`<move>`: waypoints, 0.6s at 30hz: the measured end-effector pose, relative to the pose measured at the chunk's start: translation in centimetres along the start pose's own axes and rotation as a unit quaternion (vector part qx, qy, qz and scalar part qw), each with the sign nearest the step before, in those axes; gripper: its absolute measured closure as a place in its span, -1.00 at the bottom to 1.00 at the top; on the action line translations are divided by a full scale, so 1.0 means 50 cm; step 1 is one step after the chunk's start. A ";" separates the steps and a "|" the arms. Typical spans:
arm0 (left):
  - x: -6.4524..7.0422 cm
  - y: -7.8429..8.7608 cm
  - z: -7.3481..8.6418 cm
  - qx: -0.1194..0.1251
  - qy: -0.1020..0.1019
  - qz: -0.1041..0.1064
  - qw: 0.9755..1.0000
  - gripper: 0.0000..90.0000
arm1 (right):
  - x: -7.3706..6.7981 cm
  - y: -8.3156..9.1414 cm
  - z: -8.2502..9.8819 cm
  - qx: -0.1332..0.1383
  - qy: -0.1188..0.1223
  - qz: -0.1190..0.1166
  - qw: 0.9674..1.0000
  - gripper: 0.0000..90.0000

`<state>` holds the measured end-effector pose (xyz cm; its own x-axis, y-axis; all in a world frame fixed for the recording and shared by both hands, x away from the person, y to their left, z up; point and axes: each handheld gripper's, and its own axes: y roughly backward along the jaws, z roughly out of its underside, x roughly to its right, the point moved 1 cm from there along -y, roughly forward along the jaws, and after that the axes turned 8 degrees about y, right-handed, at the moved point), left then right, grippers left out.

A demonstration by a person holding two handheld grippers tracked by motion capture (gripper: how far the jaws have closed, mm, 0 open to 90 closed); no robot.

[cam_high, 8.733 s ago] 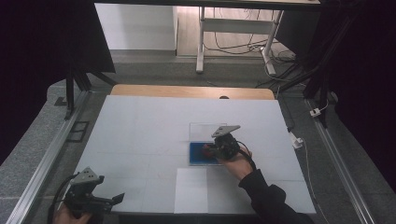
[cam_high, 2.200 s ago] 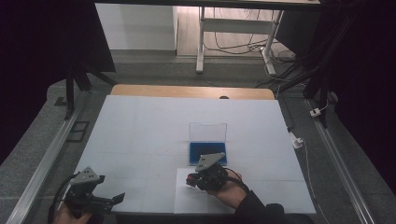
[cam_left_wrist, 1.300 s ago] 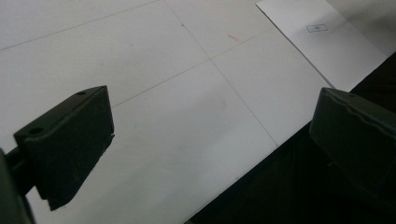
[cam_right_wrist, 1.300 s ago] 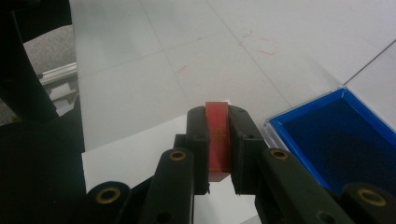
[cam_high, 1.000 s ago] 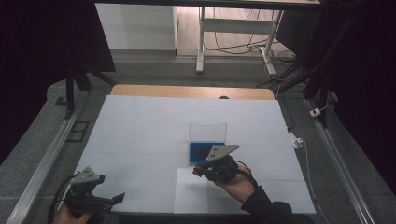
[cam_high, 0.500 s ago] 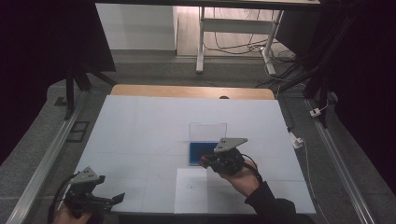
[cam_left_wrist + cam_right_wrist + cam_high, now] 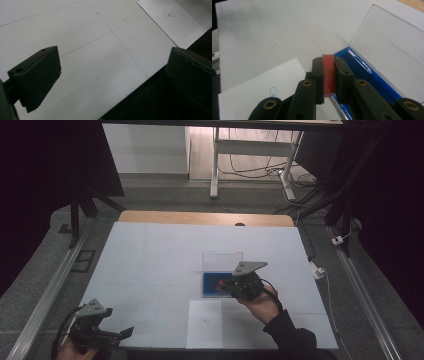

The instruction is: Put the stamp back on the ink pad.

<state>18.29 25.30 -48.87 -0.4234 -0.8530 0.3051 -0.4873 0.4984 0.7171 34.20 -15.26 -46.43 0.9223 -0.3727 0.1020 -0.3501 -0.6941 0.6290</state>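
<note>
Right gripper (image 7: 329, 75), lower centre of the right gripper view: the two black jaws are clamped on a thin red block (image 7: 328, 75), which stands on edge between the pads with faint yellow print on its narrow face. In the high view the same gripper (image 7: 226, 287) lies right of centre, carried by a hand in a dark sleeve (image 7: 290, 335) that enters from the bottom edge; the block (image 7: 221, 285) shows as a small red spot at the jaw tips, over the blue tray.

Blue tray (image 7: 364, 72), right half of the right gripper view: a shallow blue case base, its clear lid (image 7: 392, 47) raised behind it toward the upper right. The block is at the tray's near edge.

White paper sheet (image 7: 257, 90), lower left of that view, bears a small printed mark.

Left gripper (image 7: 112, 335), lower left of the high view: jaws wide apart and holding nothing, above the white table mat (image 7: 75, 37).
</note>
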 end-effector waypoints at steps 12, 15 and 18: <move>0.000 -0.001 0.000 -0.001 -0.002 -0.002 1.000 -0.99 | 0.027 -0.014 -0.001 -0.013 -0.004 0.023 1.000 0.78; 0.000 -0.001 0.000 -0.001 -0.002 -0.002 1.000 -0.99 | 0.035 -0.018 0.001 -0.017 -0.010 0.028 0.999 0.78; 0.000 -0.001 -0.001 -0.002 -0.002 -0.002 1.000 -0.99 | 0.041 -0.022 0.003 -0.022 -0.011 0.032 0.999 0.78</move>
<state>18.33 25.26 -48.88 -0.4248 -0.8544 0.2993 -0.4867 0.4944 0.7203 36.47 -15.35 -47.04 0.8942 -0.4296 0.1257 -0.4000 -0.6409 0.6551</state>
